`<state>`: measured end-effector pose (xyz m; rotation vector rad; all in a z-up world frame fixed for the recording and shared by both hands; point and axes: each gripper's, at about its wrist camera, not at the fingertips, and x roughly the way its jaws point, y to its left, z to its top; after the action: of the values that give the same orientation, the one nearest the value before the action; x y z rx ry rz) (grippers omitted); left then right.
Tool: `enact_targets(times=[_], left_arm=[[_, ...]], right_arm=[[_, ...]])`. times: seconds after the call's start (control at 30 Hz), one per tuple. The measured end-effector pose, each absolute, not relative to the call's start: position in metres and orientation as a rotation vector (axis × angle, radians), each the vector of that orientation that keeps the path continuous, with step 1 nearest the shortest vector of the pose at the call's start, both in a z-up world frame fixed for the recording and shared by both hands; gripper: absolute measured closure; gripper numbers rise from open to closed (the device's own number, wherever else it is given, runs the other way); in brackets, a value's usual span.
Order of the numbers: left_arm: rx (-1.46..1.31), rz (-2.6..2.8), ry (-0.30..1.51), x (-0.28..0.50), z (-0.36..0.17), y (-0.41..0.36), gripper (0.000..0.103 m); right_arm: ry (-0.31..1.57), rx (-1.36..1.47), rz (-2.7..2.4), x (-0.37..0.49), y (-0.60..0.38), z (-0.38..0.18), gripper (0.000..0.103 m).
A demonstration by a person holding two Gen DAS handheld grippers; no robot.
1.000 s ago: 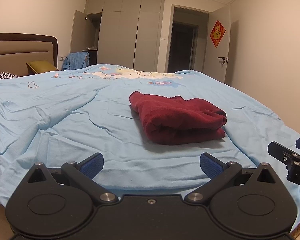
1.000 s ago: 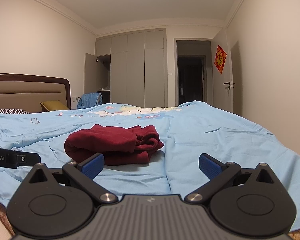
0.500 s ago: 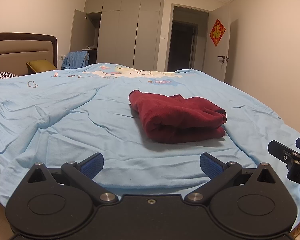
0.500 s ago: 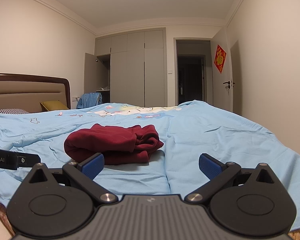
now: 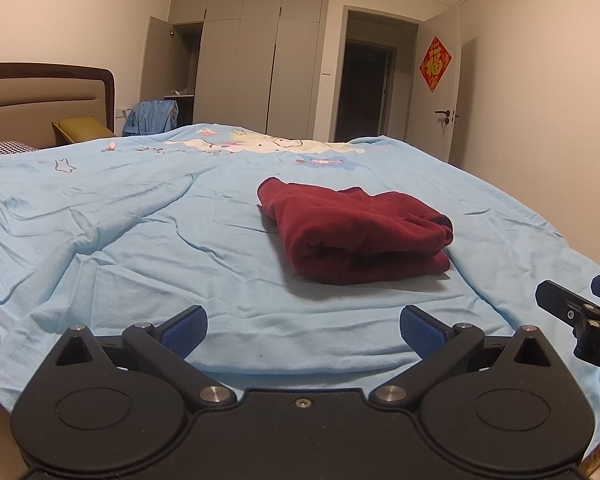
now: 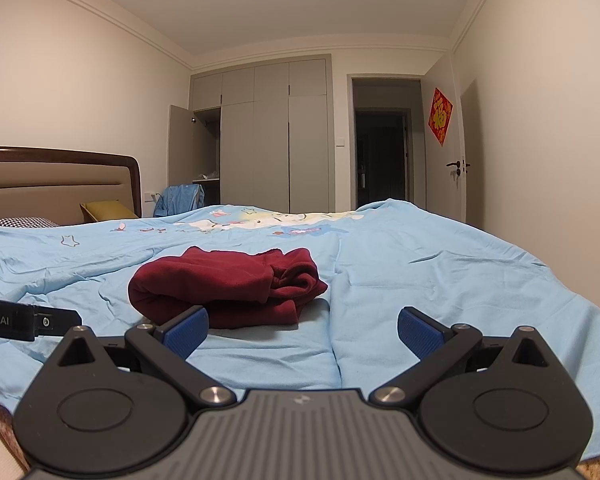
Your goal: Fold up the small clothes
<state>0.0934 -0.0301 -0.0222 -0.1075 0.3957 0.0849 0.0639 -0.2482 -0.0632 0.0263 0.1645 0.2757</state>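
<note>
A dark red garment (image 5: 360,232) lies folded into a thick bundle on the light blue bedspread (image 5: 148,240), toward the near end of the bed and a little right of the middle in the left wrist view. Its rounded fold faces the left gripper, while looser layered ends show on the bundle's right side in the right wrist view (the exact kind of garment cannot be told). The bedspread around it is creased, with a cartoon print (image 5: 268,146) farther up the bed.

The left gripper (image 5: 303,330) hangs at the bed's near edge, its blue-padded fingers spread wide and holding nothing, well apart from the bundle. The right gripper (image 6: 302,330) is likewise spread and empty, with the bundle just beyond its left finger (image 6: 186,328).

Beyond the bed stand a brown headboard (image 6: 60,176), a grey wardrobe (image 6: 276,140) with one door ajar, and a dark open doorway (image 6: 382,160).
</note>
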Motion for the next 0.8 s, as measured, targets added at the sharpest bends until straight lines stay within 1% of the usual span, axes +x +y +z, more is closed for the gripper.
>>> enact_targets(times=[0.8], left_arm=[[-0.117, 0.150, 0.411, 0.0938, -0.0216, -0.0303, 0.001]], right_arm=[[0.165, 0.027, 0.276, 0.0639, -0.2482, -0.0629, 0.000]])
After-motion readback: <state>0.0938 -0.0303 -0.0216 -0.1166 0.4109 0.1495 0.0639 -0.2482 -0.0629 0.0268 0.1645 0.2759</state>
